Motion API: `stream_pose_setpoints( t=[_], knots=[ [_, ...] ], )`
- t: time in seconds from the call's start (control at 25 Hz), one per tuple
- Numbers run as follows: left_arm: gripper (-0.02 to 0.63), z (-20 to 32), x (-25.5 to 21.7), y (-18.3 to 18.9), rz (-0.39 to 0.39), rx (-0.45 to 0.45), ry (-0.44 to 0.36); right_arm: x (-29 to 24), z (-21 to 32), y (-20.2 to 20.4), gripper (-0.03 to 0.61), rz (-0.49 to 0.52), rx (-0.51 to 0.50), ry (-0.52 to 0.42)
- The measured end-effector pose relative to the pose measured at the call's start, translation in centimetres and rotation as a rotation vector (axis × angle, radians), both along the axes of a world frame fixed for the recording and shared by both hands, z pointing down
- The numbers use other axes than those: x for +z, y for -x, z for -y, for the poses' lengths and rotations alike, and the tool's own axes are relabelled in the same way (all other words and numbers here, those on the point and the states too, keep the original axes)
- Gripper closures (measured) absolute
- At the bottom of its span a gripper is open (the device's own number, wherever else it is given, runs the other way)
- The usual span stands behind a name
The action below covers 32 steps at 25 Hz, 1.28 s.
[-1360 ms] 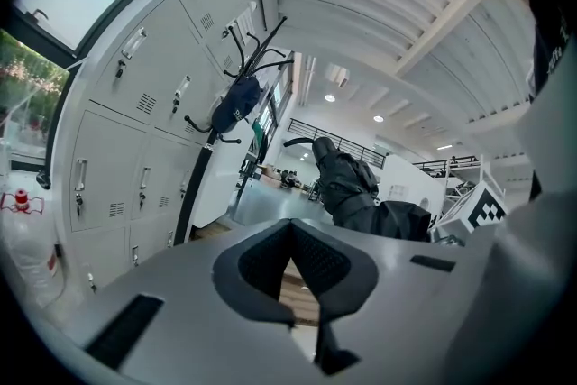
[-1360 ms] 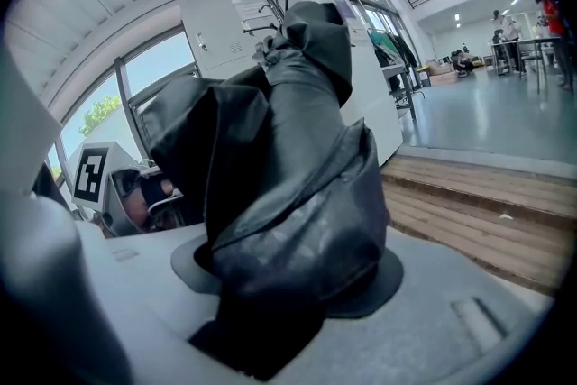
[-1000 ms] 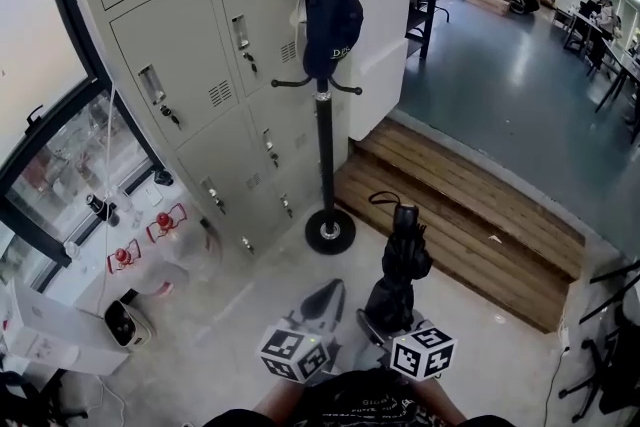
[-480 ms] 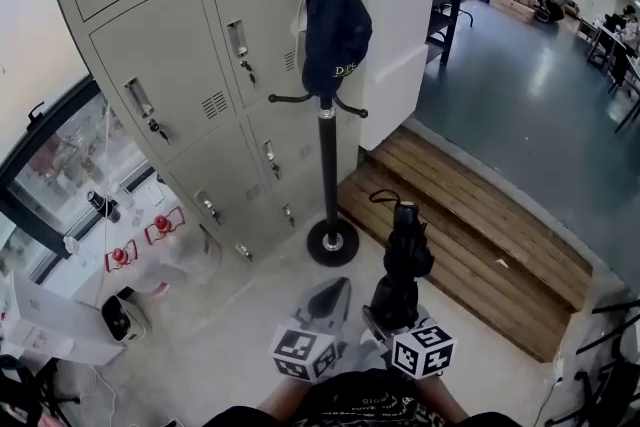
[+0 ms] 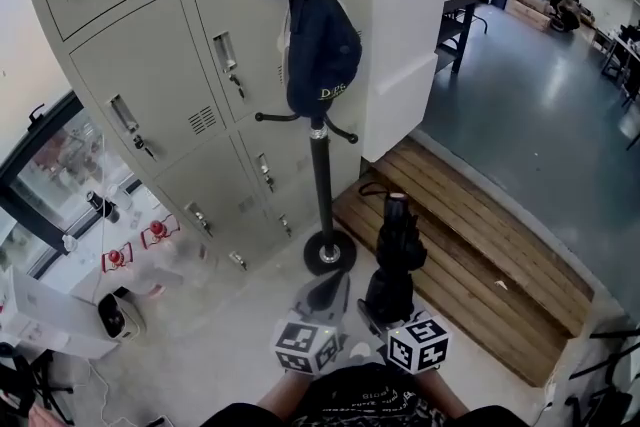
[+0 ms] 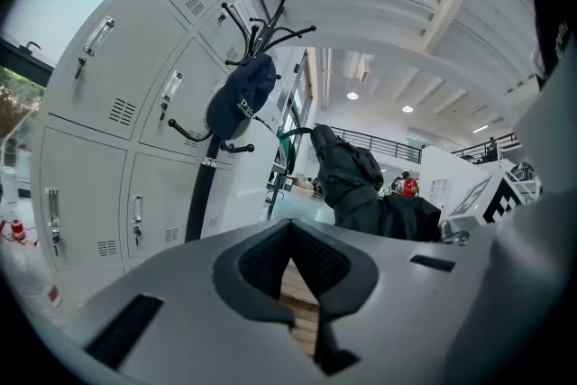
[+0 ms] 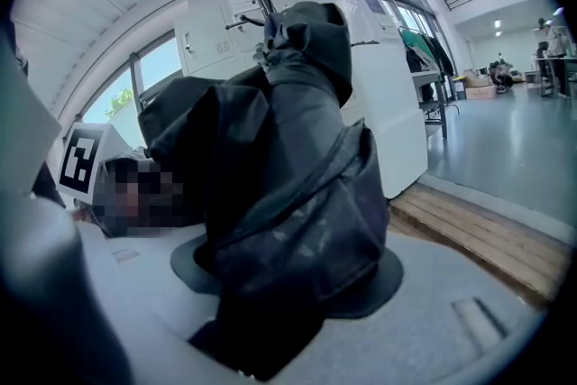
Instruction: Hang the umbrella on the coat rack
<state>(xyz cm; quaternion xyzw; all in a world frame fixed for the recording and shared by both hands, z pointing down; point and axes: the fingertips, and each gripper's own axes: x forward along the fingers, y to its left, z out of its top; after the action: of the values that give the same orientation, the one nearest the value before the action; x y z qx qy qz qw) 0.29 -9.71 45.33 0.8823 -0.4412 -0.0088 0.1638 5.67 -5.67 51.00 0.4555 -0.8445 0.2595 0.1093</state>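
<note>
A black coat rack (image 5: 320,175) stands in front of the lockers, with a dark navy cap (image 5: 320,50) hung on one of its hooks. My right gripper (image 5: 385,300) is shut on a folded black umbrella (image 5: 397,245), which points up and forward just right of the rack's round base (image 5: 328,252). In the right gripper view the umbrella (image 7: 288,185) fills the space between the jaws of my right gripper (image 7: 270,284). My left gripper (image 5: 325,295) sits beside it, shut and holding nothing. The left gripper view has the left gripper (image 6: 293,261), the rack (image 6: 206,189), the cap (image 6: 239,99) and the umbrella (image 6: 356,180).
Grey lockers (image 5: 150,85) line the wall behind the rack. A wooden step (image 5: 490,245) lies to the right, below a white cabinet (image 5: 400,45). Red extinguishers (image 5: 150,235) and small items sit low on the left. Desks stand far off on the blue floor.
Both grippers and the umbrella have come closer to the coat rack. The rack and its base have shifted slightly left in the head view.
</note>
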Motion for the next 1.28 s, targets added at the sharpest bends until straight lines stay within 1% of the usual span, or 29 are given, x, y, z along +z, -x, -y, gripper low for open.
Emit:
stream_pose_setpoints(
  t=[0.2,0.44,0.56,0.8,0.96,1.28],
  knots=[
    [0.604,2.2,-0.5,-1.8,-0.013,-0.047,-0.014,-0.9,2.8,-1.5,0.327,-0.003,-0.058,-0.027],
    [0.604,3.5,0.1,-3.1,-0.010,-0.086,-0.002,-1.2,5.3,-2.5,0.327,0.000,-0.109,-0.039],
    [0.604,4.2,0.2,-3.1,-0.006,-0.099,0.004,-1.2,6.0,-2.3,0.326,0.018,-0.124,-0.038],
    [0.604,6.9,-1.0,-2.8,-0.025,-0.127,-0.025,-1.1,7.6,-1.8,0.327,0.026,-0.143,-0.031],
    [0.604,8.9,-1.4,-2.7,-0.040,-0.120,-0.041,-0.7,9.0,-1.5,0.327,0.024,-0.147,-0.024],
    [0.604,12.7,-1.4,-2.0,-0.043,-0.112,-0.033,-0.3,12.2,-1.1,0.326,0.036,-0.142,0.002]
  ],
)
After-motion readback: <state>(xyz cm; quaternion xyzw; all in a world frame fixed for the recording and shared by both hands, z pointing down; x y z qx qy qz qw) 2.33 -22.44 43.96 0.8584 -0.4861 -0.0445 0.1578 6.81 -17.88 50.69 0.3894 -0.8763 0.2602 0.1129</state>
